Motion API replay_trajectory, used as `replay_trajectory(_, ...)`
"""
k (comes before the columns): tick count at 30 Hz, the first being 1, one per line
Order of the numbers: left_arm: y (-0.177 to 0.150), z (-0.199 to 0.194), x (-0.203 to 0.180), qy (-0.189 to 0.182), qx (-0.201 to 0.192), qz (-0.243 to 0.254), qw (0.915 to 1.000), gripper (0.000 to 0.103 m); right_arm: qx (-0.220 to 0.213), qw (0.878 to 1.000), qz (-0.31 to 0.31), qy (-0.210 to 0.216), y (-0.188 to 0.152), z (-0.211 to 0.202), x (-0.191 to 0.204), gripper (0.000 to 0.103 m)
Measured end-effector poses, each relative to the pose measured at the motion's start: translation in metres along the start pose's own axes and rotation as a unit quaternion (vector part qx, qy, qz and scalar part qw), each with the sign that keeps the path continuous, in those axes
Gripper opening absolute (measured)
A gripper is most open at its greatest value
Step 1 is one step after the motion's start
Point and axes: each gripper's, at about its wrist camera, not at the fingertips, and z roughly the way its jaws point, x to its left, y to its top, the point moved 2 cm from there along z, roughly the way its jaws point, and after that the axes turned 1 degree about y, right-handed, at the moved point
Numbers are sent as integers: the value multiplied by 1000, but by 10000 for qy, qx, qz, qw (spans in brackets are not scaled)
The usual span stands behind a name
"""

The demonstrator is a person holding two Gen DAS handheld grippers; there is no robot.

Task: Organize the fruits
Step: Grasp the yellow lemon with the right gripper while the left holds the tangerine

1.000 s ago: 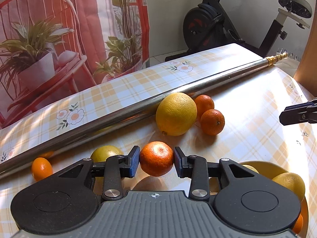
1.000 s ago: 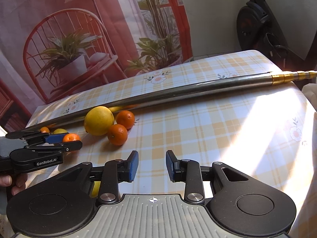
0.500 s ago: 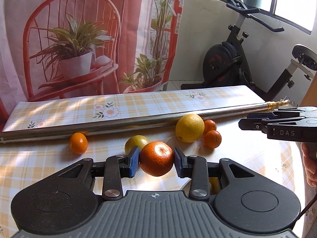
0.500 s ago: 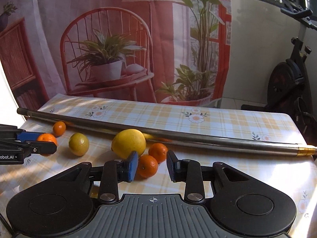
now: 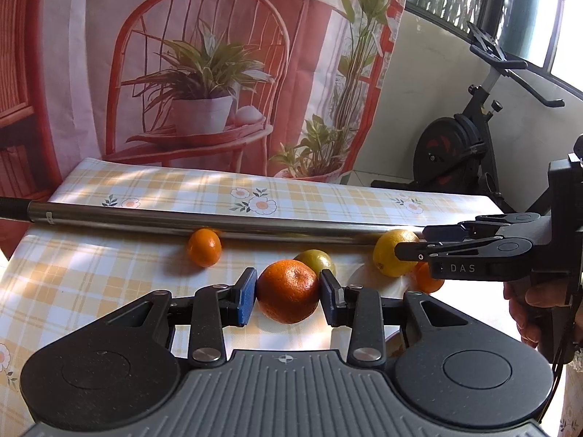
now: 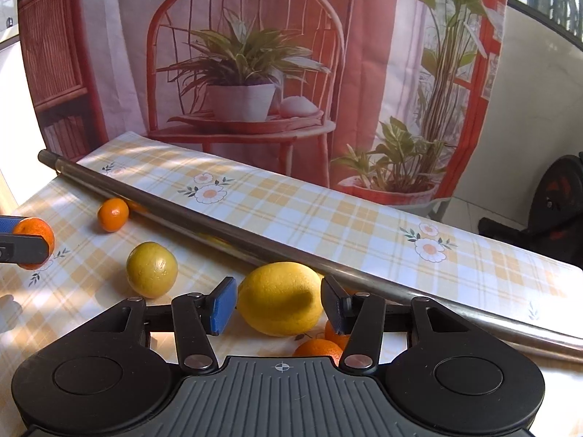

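Fruit scattered on a counter (image 5: 109, 284) covered with a yellow plaid cloth, seen from both wrist cameras. A steel pole (image 5: 218, 220) lies across the counter, its long axis running side to side; most of the fruit sits on its near side.

Left gripper (image 5: 288, 293): fingers clamped on an orange (image 5: 288, 291), one pad on each flank, stem dimple facing up. In the right view the same orange (image 6: 34, 235) appears at the far left edge, pinched by a blue pad above the cloth.

Right gripper (image 6: 278, 302): fingers spread apart, straddling a lemon (image 6: 280, 298) without visible contact. The lemon rests on the counter just beside the pole, its long axis lying roughly across the gap between the fingers. In the left view the gripper (image 5: 411, 245) enters from the right, held by a hand (image 5: 528, 306), its tips overlapping the lemon (image 5: 391, 256).

Other fruit: a lime (image 6: 151, 269) left of the lemon; a small mandarin (image 6: 113, 215) touching the pole; two mandarins (image 6: 317, 349) low behind the right fingers, partly hidden.
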Motion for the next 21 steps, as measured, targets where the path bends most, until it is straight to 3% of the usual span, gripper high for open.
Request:
replay_trajectory(4, -5, -3, 3, 15, 41, 0, 10000, 39, -15, 10000, 84, -43, 0, 9, -3, 54)
replay_trajectory(21, -12, -4, 6, -28, 167, -178, 9997, 39, 356, 9990, 288, 24, 0, 28, -1, 57)
